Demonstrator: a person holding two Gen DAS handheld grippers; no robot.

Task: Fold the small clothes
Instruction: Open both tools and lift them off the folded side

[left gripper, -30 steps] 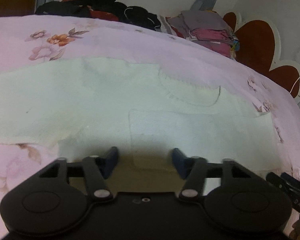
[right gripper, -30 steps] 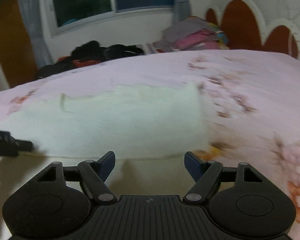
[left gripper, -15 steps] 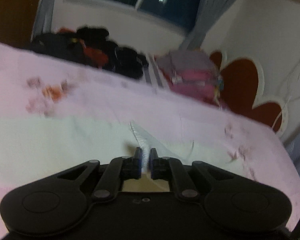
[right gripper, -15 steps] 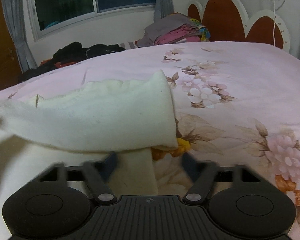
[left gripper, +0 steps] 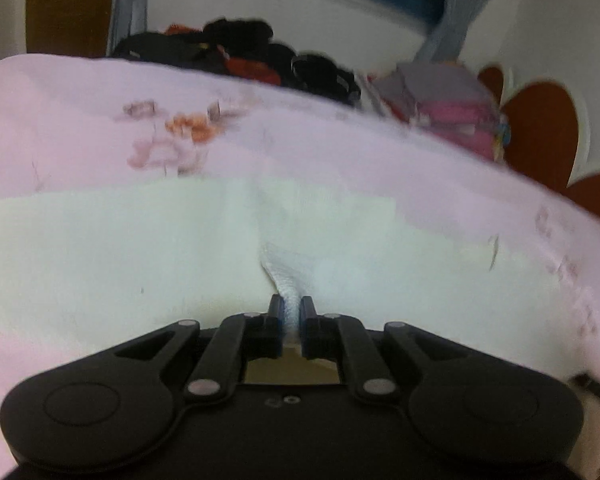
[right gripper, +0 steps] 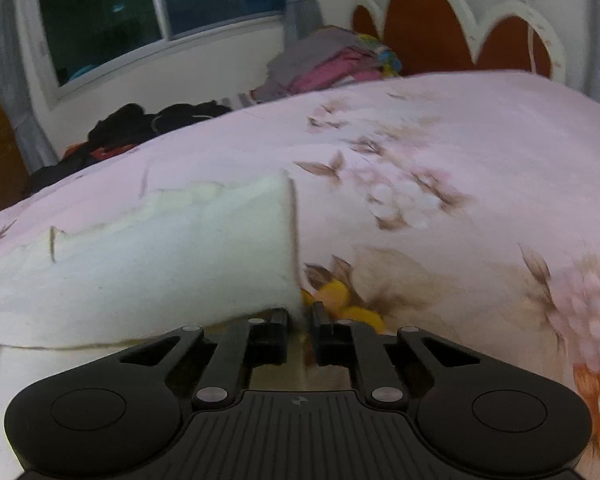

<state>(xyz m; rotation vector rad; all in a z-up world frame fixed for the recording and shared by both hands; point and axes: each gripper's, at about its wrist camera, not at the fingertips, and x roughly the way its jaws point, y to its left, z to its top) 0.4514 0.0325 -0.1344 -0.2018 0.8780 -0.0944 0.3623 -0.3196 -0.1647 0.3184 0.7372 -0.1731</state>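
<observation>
Nearby, dark clothes, folded pile, headboard, pink bedspread.

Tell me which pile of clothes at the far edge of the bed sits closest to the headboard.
The grey and pink folded clothes pile, right beside the brown scalloped headboard. The black clothes heap lies further left, under the window.

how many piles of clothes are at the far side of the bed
2. A dark pile of black and red clothes lies below the window, left. A grey and pink pile sits right of it, near the headboard. More may be hidden beyond the bed's edge.
</observation>
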